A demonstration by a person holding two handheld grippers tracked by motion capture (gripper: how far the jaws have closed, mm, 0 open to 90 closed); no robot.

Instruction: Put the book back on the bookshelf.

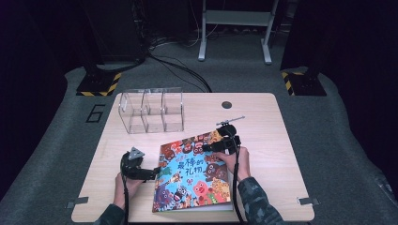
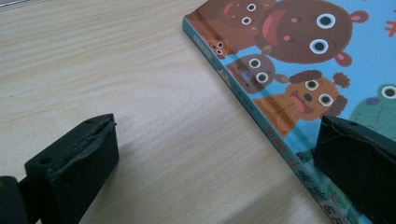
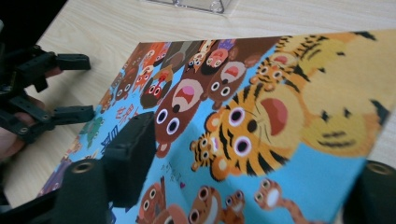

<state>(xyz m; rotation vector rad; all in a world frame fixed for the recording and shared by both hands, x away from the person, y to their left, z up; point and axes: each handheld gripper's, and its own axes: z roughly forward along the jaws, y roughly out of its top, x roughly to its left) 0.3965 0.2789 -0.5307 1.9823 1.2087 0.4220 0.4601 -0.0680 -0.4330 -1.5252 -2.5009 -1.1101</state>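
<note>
— On the table [image 1: 263,117], near the front edge: lies flat, a book [image 1: 195,173], cover up, corner turned a little toward the rack [image 1: 151,110].
— Cover?
— Blue ground, crowded with cartoon animals: brown bears with wide round eyes, a striped tiger with open mouth, a curly-eared dog, a green creature at one side. Red and white characters across the middle. Thin teal spine with small print, seen in the left gripper view.
— Closed?
— Closed, pages showing as a pale strip along the near edge.
— Left gripper [image 1: 152,172]?
— Sits at the book's left edge, jaws spread wide. One jaw over bare wood, the other over the cover just past the spine. Nothing pinched.
— Right gripper [image 1: 206,147]?
— Hovers at the book's upper right part, pointing left across the cover. Jaws apart, no pad pressing on the cover in its own view. Cannot tell whether a jaw tip touches the book.
— Anything else on the table?
— Clear rack with three compartments at the back left, well apart from the book. Small dark hole [image 1: 227,104] in the wood behind the right gripper.
</note>
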